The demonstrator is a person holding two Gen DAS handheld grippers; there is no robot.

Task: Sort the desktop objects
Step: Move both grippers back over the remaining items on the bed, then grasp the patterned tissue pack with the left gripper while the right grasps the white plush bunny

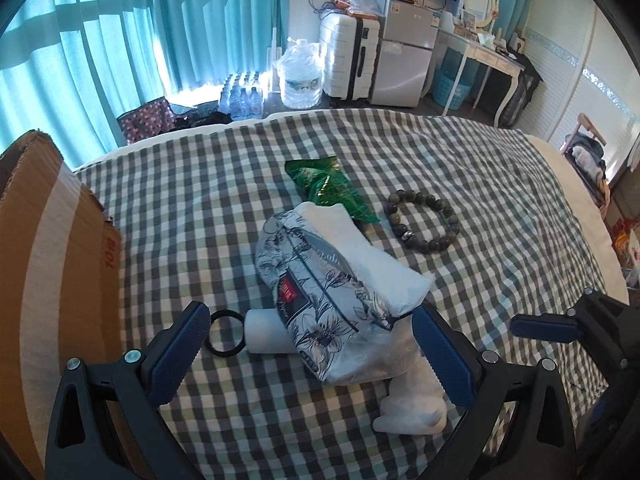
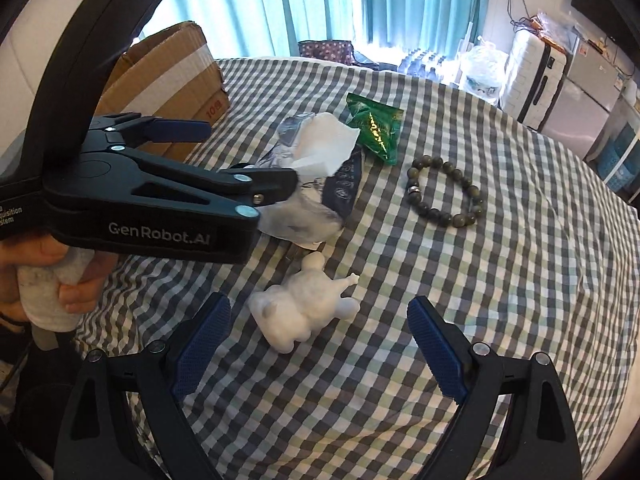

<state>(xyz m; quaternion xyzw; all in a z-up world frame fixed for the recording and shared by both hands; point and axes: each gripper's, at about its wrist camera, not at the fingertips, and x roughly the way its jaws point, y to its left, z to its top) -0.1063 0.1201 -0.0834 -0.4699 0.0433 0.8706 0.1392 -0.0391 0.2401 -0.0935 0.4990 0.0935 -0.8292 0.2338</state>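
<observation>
Tissue pack lies on the checked bed, between the spread left tongs. Right tongs, also apart, flank a white figurine.

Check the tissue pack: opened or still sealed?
Opened. White tissue sticks out of the torn end of the tissue pack, lying on the checked cloth between the left gripper's spread fingers.

daylight through curtains | sharp | fisheye-bent edges, dark corners
</observation>
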